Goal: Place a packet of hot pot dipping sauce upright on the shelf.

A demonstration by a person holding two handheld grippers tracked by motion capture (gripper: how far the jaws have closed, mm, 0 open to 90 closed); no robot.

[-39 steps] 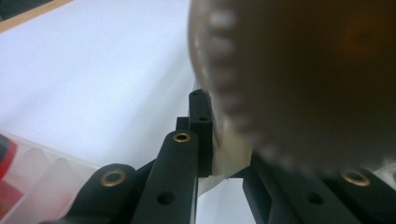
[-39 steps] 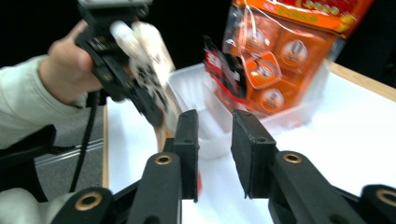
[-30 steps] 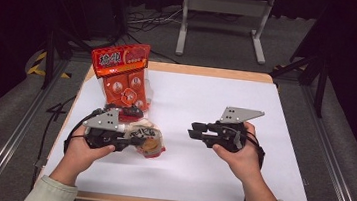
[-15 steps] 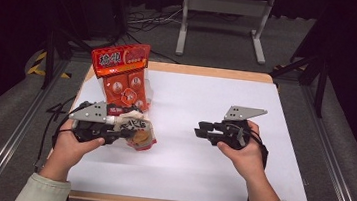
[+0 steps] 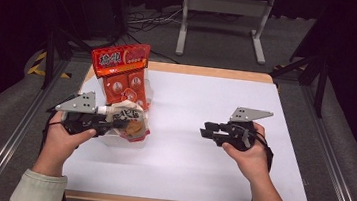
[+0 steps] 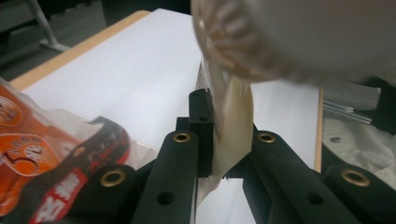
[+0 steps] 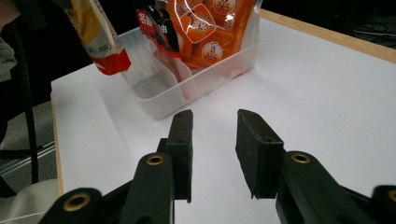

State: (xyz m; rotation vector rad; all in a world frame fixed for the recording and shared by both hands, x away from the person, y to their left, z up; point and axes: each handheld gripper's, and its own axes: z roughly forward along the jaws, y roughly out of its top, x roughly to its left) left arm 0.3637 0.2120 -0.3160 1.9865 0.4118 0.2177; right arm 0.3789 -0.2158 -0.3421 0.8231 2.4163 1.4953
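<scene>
L gripper [image 5: 121,123], at the near-left of the table [image 5: 199,173], is clamping a snack packet [image 5: 131,120] by its edge; in the left gripper view the 2 jaws are pinching a pale seam of the packet [image 6: 233,126] tight btwn them, w/ the rest of the packet bulging blurred above. The packet is hanging just over the near end of a clear plastic bin [image 5: 127,143], not resting flat on the table. In the right gripper view its tip, w/ a red band [image 7: 100,39], is dangling above the bin's open near compartment [image 7: 154,88].

A big orange bag [image 5: 124,74] is standing upright in the far part of the bin, leaning a bit toward the far-left corner of the table. In the right gripper view the orange bag [image 7: 205,32] is sitting behind a clear divider.

R gripper [image 5: 207,131] is resting low over the table right of centre, well apart from the bin, pointing left toward it. Its 2 jaws are standing partly apart, having just been opening a touch, w/ nothing btwn them but bare white tabletop [image 7: 317,93]. The person's hands are wrapping each gripper body from the near side.
</scene>
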